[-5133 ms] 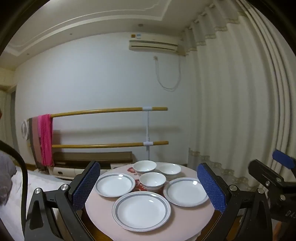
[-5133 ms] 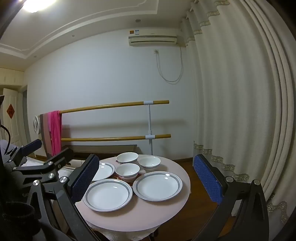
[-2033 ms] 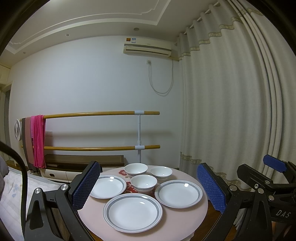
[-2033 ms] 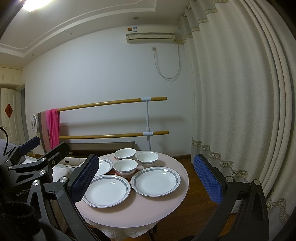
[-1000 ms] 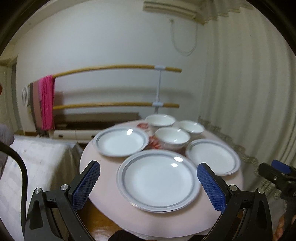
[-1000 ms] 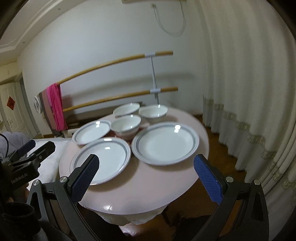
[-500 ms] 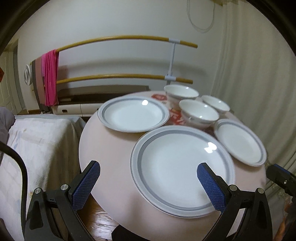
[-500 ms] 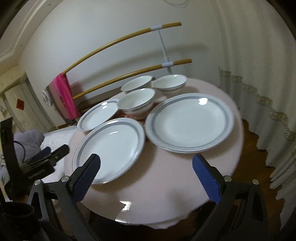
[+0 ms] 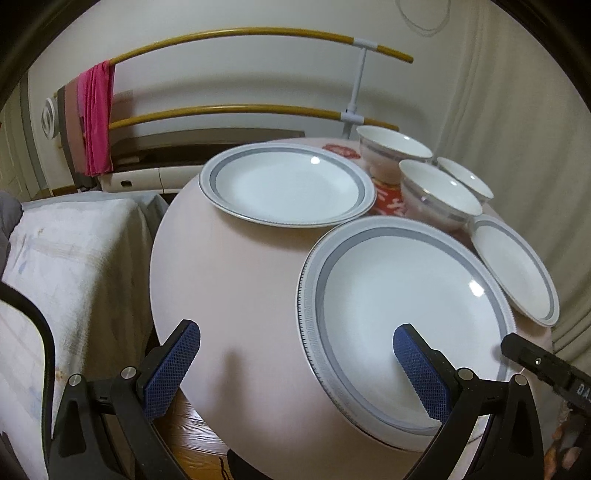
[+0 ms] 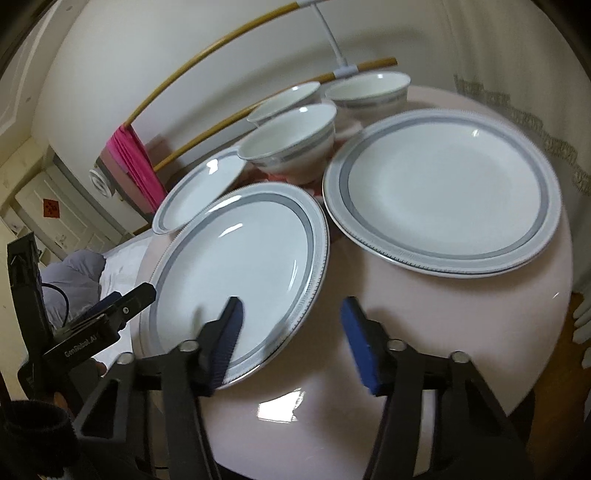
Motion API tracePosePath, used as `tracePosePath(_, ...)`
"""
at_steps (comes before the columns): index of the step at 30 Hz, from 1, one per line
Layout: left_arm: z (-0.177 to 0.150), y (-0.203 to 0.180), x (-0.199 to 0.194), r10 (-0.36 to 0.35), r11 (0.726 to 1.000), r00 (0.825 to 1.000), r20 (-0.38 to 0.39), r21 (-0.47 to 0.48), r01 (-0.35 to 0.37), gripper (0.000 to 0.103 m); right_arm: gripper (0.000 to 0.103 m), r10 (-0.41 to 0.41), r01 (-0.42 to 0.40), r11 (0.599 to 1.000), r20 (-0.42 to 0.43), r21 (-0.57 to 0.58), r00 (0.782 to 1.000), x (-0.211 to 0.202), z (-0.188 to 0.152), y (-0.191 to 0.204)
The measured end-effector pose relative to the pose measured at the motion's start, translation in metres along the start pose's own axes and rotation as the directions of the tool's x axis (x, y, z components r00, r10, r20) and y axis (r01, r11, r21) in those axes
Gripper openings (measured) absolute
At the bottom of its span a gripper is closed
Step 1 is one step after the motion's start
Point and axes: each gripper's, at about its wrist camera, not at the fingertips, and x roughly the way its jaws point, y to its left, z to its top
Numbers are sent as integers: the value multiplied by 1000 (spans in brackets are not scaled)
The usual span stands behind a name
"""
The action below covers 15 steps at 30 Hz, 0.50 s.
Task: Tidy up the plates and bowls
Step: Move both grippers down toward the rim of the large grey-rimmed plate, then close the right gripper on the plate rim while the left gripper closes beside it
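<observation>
Three white plates with grey bands and three white bowls stand on a round pink table (image 9: 229, 280). My left gripper (image 9: 295, 332) is open over the table's near edge, and the left rim of the nearest plate (image 9: 402, 310) lies between its blue pads. My right gripper (image 10: 291, 306) hovers over the same plate's (image 10: 240, 266) right rim; its jaws are closing and the pads touch nothing. A second plate (image 10: 443, 192) lies to the right, a third (image 9: 284, 184) at the far left. The bowls (image 10: 291, 144) are grouped behind the plates.
A bed with a white cover (image 9: 74, 258) adjoins the table on the left. Two wooden rails (image 9: 236, 35) with a pink cloth (image 9: 96, 118) run along the back wall. A curtain (image 9: 517, 110) hangs on the right. Wooden floor (image 9: 199, 439) shows below the table's edge.
Both grippers have come down and forward over the table and tilted further downward, so the plates loom larger. The right gripper's jaws have narrowed from wide open.
</observation>
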Motion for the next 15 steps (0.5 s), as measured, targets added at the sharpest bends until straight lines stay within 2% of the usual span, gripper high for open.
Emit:
tracePosePath(2, 1, 1, 6, 0, 1000, 1000, -14, 13, 0, 102, 24, 33, -33, 999, -12, 27, 999, 5, 0, -4)
tracePosePath(3, 1, 1, 8, -2, 1000, 1000, -19, 16, 2, 102, 20, 43, -42, 999, -19, 34, 999, 7, 0, -5)
tracePosePath(10, 1, -1, 12, 7, 998, 1000, -10, 60, -7, 102, 17, 34, -32, 999, -32, 39, 999, 15, 2, -6)
tracePosePath(12, 2, 4, 14, -8, 1000, 1000, -25, 27, 9, 102, 17, 32, -31, 999, -34, 42, 999, 16, 3, -6)
tracePosePath(15, 5, 16, 19, -60, 998, 997, -52, -28, 58, 77, 17, 31, -30, 999, -38, 41, 999, 18, 4, -6)
